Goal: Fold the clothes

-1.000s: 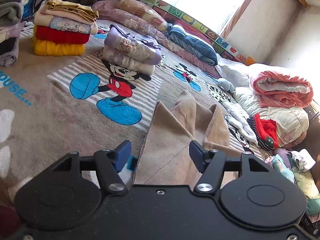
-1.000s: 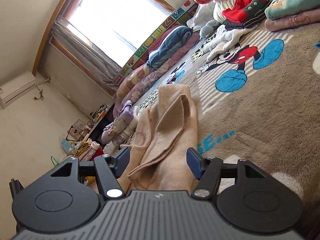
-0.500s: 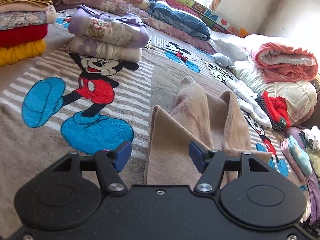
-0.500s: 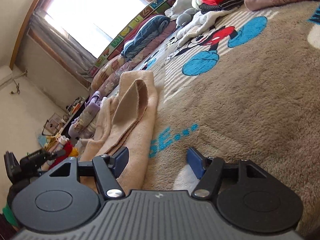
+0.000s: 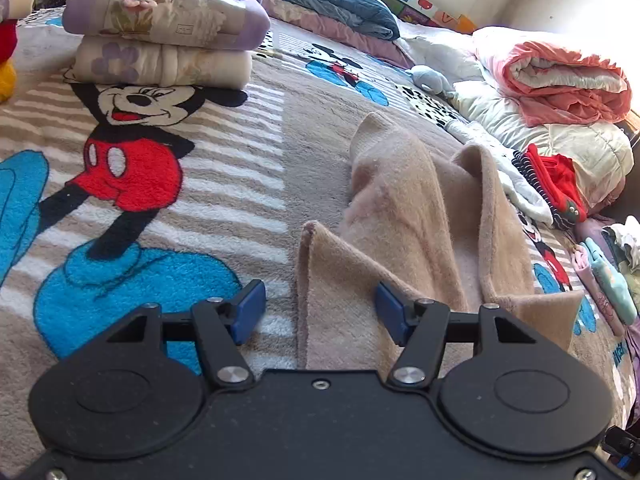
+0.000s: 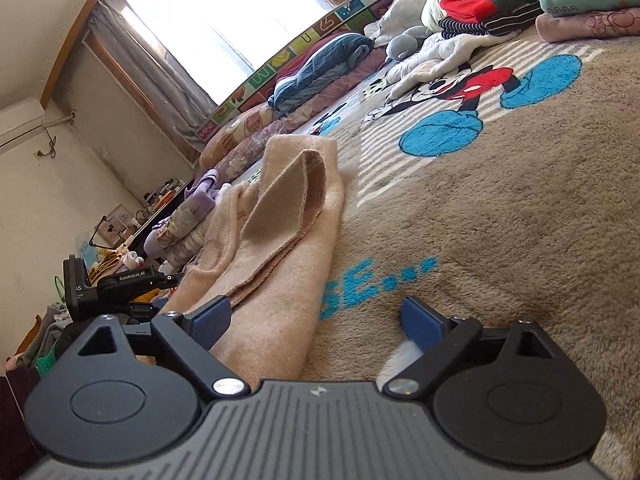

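progress: several garments already sit folded and stacked on the bed, among them a lavender and cream stack (image 5: 164, 40) at the far side of the cartoon mouse blanket (image 5: 132, 168). loose pieces remain, including a white garment (image 6: 436, 56) and a red one (image 5: 556, 176) near the heaped bedding. the item in hand is a tan fleece garment (image 5: 404, 232), rumpled, with two ridges standing up along its length and its near end lying flat. it reads as partly gathered lengthwise, not yet folded to size, so most of the work on this piece is judged still to come, and the loose pile after it.

position: the garment lies on the blanket directly ahead of both tongs. the left tongs (image 5: 320, 310) straddle its near left edge: the right pad sits over the cloth, the left pad over bare blanket. the jaws are narrowing but not pressing, nothing gripped. the right tongs (image 6: 316, 320) are at the opposite near corner, jaws spreading wide; the garment's right edge runs between them, close against the left pad, the right pad over bare blanket. whether that left pad actually touches the fleece is hard to tell from this low angle. released, holding nothing.
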Demonstrator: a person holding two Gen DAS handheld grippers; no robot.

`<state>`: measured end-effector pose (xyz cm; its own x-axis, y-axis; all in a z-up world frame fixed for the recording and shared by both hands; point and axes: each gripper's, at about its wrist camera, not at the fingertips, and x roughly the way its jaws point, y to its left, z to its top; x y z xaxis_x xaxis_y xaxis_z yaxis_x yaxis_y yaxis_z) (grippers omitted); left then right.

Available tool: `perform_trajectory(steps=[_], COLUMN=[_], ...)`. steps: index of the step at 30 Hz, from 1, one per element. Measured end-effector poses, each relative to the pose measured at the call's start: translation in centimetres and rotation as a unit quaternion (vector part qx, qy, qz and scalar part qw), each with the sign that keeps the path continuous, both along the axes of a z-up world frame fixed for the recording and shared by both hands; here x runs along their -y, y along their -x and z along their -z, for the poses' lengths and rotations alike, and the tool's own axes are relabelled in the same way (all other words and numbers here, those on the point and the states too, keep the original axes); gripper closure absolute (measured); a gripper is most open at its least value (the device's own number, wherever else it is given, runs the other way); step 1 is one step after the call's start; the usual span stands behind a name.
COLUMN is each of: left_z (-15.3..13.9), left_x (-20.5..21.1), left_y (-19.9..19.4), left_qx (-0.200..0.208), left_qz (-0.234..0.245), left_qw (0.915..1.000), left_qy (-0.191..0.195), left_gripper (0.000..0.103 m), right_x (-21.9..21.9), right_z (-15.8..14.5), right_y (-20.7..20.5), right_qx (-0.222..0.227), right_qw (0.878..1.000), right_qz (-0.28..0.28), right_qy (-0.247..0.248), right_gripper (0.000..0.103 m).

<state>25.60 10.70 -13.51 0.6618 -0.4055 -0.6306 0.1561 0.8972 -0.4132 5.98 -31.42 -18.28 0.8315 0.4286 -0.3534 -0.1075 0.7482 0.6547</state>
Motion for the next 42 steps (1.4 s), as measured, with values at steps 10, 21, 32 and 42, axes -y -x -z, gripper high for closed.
perform_trajectory(steps=[10,21,32,42], left_z=[-1.3,-7.4,-10.0,-5.7], left_x=[0.7,-1.0,-8.4,-12.2], left_y=[1.1,6.9,12.1,14.4], left_qx=[0.021,0.127,0.148,0.088], left_qz=[0.034,-0.021,-0.138,-0.196], left_qw=[0.9991,0.9916,0.9787,0.9757], left_qy=[0.017,-0.016,-0.037,-0.043], left_gripper=[0.097,0.098,0.098,0.098], right_x=[-0.5,-0.8,-1.0,-1.1], right_z=[-0.1,-0.2,-0.4,-0.5], right_y=[-0.2,0.1,0.7,1.1], right_qx=[0.004,0.004,-0.001,-0.005], right_qw=[1.0,1.0,1.0,0.999], right_qz=[0.005,0.013,0.02,0.024], right_qy=[0.004,0.01,0.014,0.022], right_gripper=[0.005,0.005,0.006,0.006])
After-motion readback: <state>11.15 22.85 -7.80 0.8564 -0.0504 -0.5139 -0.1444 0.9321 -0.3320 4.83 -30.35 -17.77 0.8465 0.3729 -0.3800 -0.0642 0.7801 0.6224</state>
